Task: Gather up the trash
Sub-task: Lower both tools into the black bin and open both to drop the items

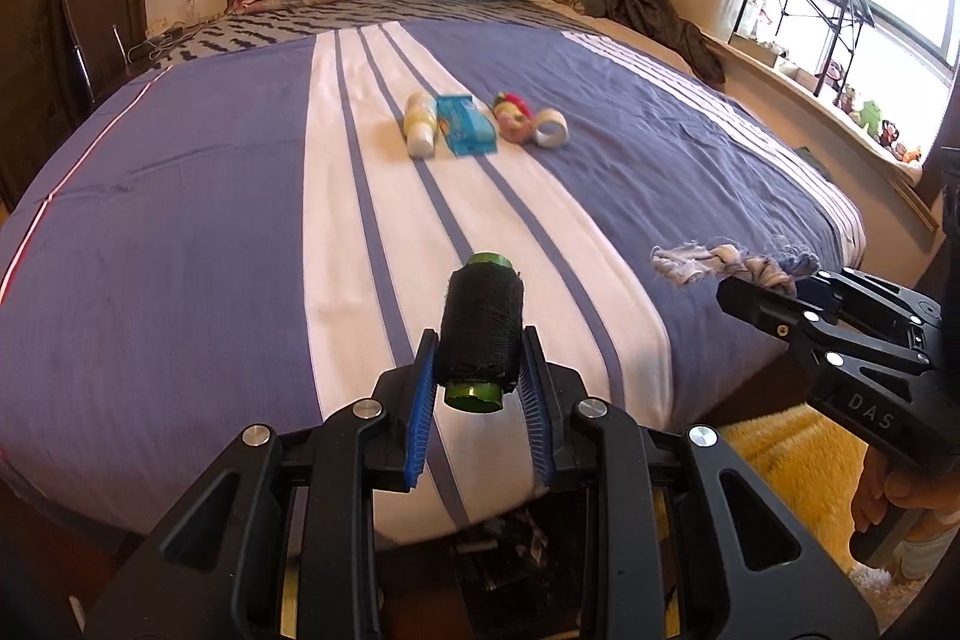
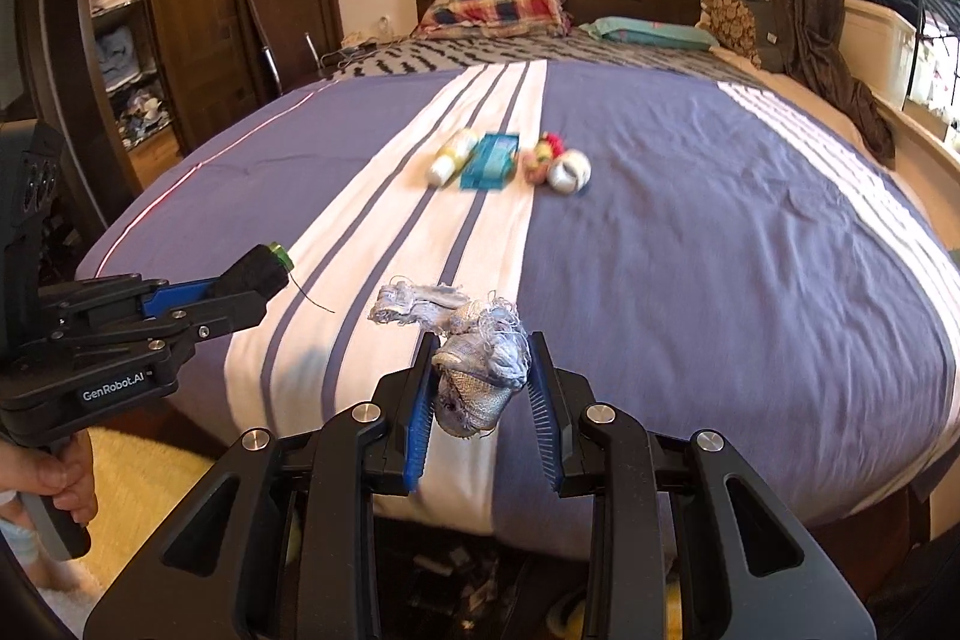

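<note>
Two grippers were in view, each carrying one piece of trash, and four items lay in a row mid-bed. On the left, the left gripper [image 1: 478, 358] pinched one spool of black thread [image 1: 480, 334] between its blue pads, held above the near edge of the bed [image 1: 180, 232]. The spool's long axis ran along the fingers, its green-rimmed far end pointing toward the headboard and its near end toward the camera. From the right wrist view the left gripper [image 2: 264, 289] reached in from the left, angled up and rightward, with a loose thread hanging from the spool [image 2: 255, 274].

Farther up the bed, left to right, lay one pale bottle [image 1: 418, 124], one blue packet [image 1: 465, 124], one colourful bundle [image 1: 513, 115] and one roll of tape [image 1: 551, 127], close together.

On the right, the right gripper [image 2: 482, 376] clamped one frayed grey cloth scrap [image 2: 474, 376], its loose tail trailing left. A hand [image 1: 900, 508] gripped that tool's handle from below.
</note>
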Action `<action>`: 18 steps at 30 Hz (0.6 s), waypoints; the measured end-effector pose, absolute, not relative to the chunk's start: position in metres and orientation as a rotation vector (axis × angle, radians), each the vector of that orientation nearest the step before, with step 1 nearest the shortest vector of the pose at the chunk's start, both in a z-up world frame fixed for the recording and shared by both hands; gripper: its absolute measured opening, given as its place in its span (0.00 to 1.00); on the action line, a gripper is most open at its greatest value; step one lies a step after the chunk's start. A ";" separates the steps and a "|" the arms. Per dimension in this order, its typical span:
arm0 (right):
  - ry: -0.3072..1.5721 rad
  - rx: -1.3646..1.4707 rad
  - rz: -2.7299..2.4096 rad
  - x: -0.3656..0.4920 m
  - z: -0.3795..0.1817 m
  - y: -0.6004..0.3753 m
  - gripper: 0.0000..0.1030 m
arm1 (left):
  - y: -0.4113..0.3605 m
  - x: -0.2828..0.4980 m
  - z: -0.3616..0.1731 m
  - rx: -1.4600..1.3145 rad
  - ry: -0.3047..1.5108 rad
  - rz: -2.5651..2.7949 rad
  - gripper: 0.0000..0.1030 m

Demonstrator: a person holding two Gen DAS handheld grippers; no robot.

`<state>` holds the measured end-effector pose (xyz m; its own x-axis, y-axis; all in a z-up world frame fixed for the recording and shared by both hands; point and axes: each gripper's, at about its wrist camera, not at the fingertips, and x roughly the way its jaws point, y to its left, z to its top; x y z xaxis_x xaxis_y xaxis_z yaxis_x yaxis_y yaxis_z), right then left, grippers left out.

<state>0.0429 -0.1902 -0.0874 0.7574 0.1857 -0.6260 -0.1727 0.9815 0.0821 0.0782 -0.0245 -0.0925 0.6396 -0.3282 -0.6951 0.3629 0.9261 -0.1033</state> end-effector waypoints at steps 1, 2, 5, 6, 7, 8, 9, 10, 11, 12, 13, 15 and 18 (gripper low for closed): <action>0.688 0.023 0.197 0.039 -0.089 -0.190 0.29 | -0.024 0.072 -0.095 0.047 0.787 -0.395 0.25; 0.692 0.027 0.200 0.036 -0.091 -0.190 0.29 | -0.024 0.067 -0.098 0.043 0.792 -0.396 0.25; 0.701 0.041 0.205 0.023 -0.098 -0.189 0.29 | -0.023 0.052 -0.110 0.031 0.812 -0.406 0.25; 0.708 0.044 0.208 0.018 -0.101 -0.189 0.29 | -0.023 0.047 -0.114 0.029 0.820 -0.409 0.25; 0.716 0.046 0.209 0.015 -0.105 -0.188 0.29 | -0.024 0.043 -0.120 0.026 0.831 -0.414 0.25; 0.721 0.047 0.210 0.013 -0.107 -0.188 0.29 | -0.025 0.039 -0.126 0.022 0.845 -0.418 0.25; 0.732 0.050 0.212 0.009 -0.113 -0.188 0.29 | -0.026 0.035 -0.130 0.021 0.855 -0.422 0.25; 0.742 0.052 0.212 0.007 -0.117 -0.188 0.29 | -0.027 0.032 -0.137 0.019 0.867 -0.426 0.25; 0.754 0.056 0.213 0.004 -0.123 -0.188 0.29 | -0.028 0.029 -0.143 0.017 0.880 -0.430 0.25; 0.770 0.062 0.216 0.001 -0.129 -0.188 0.29 | -0.029 0.027 -0.148 0.015 0.890 -0.433 0.25; 0.784 0.065 0.217 -0.001 -0.135 -0.188 0.29 | -0.030 0.023 -0.155 0.016 0.905 -0.437 0.25; 0.811 0.064 0.217 -0.005 -0.147 -0.187 0.29 | -0.032 0.020 -0.164 0.019 0.921 -0.439 0.25; 0.846 0.058 0.209 -0.009 -0.163 -0.187 0.29 | -0.032 0.015 -0.179 0.014 0.956 -0.439 0.25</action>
<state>-0.0090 -0.1869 -0.1632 0.6442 0.2064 -0.7365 -0.1602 0.9780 0.1339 0.0145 -0.0322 -0.1785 0.4962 -0.3563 -0.7918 0.3688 0.9121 -0.1793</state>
